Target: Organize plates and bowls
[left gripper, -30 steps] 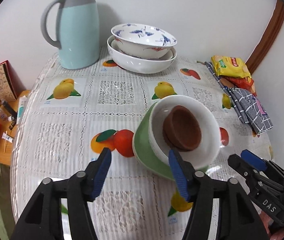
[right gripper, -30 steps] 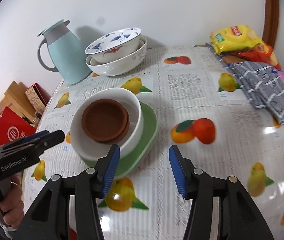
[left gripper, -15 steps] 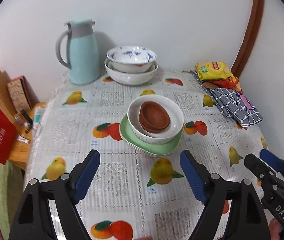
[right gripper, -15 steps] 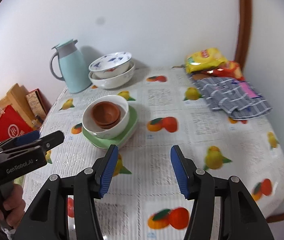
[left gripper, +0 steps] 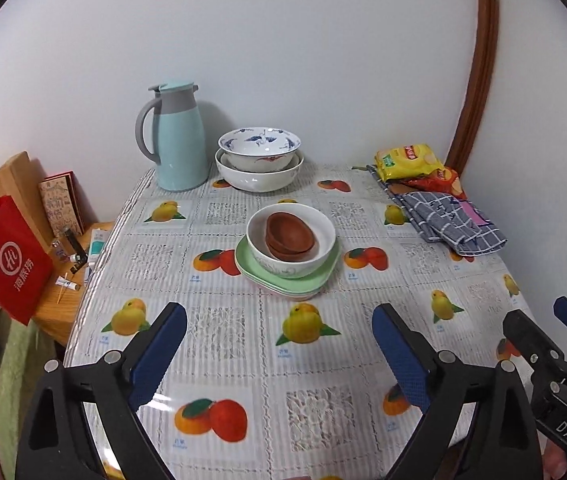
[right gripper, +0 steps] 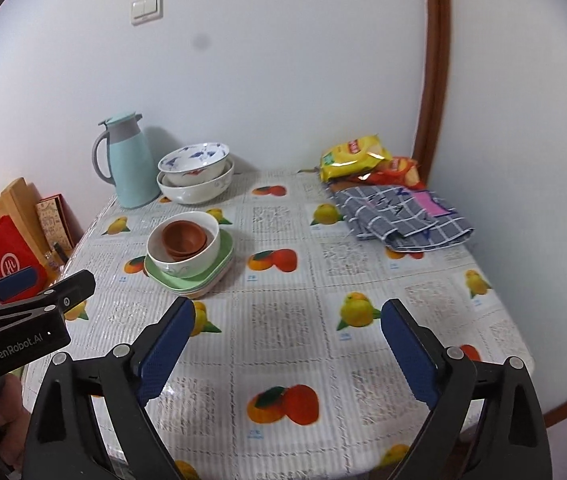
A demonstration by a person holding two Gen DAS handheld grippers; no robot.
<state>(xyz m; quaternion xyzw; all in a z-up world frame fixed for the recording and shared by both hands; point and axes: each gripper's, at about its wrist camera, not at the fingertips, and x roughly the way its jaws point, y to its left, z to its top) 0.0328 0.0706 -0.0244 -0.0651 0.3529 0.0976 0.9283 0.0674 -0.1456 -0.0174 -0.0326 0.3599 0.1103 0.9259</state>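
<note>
In the middle of the table stands a stack: brown small bowls nested in a white bowl on green plates; the same stack shows in the right wrist view. At the back, a blue-patterned bowl sits inside a larger white bowl. My left gripper hangs over the near part of the table, jaws opening wide, nothing between them. My right gripper is alongside it, jaws also opening and empty. Both are well short of the stack.
A light-blue thermos jug stands at the back left. Snack bags and a checked cloth lie at the back right. Left of the table are a red paper bag and a low wooden shelf with small items.
Both grippers have drawn back and up from the stack and spread their jaws wider. The stack of bowls and plates has stayed in place on the table.
</note>
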